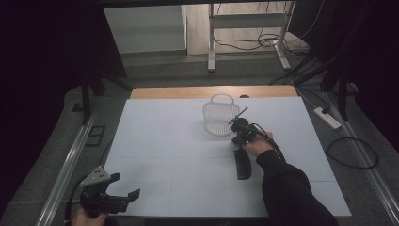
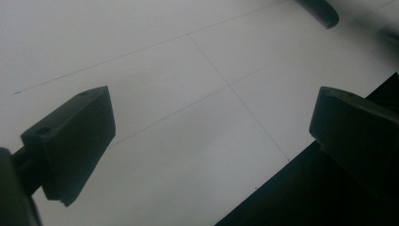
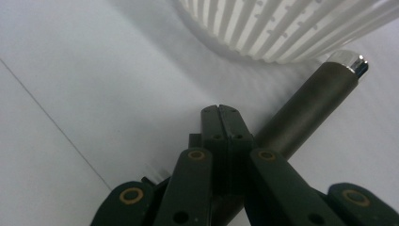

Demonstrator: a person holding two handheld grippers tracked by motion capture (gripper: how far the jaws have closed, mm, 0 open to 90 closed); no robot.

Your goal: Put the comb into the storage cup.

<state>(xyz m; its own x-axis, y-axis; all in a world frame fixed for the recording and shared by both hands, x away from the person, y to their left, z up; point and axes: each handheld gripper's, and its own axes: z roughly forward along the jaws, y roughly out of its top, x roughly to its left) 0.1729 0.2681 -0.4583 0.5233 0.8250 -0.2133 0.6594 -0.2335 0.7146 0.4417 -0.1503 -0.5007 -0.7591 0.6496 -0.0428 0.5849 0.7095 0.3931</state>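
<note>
A clear ribbed plastic basket [image 1: 219, 115] with a handle stands at the far middle of the white table [image 1: 164, 141]. My right gripper [image 1: 237, 126] is just to its right, shut on a dark rod [image 1: 241, 114] that sticks out up and to the right. In the right gripper view the jaws [image 3: 219, 110] are pressed together, the silver-tipped rod [image 3: 310, 103] runs out from under them, and the basket's wall [image 3: 282, 28] is close ahead. A black comb [image 1: 243, 165] lies by the right wrist. My left gripper [image 1: 126, 185] rests open at the near left corner, nothing between its jaws [image 2: 211, 127].
The comb's tip [image 2: 320, 12] shows far off in the left gripper view, and the table's near edge [image 2: 263, 188] runs under the left jaws. Beyond the table are a wooden strip [image 1: 211, 92], desk legs, floor cables and a power strip [image 1: 327, 117].
</note>
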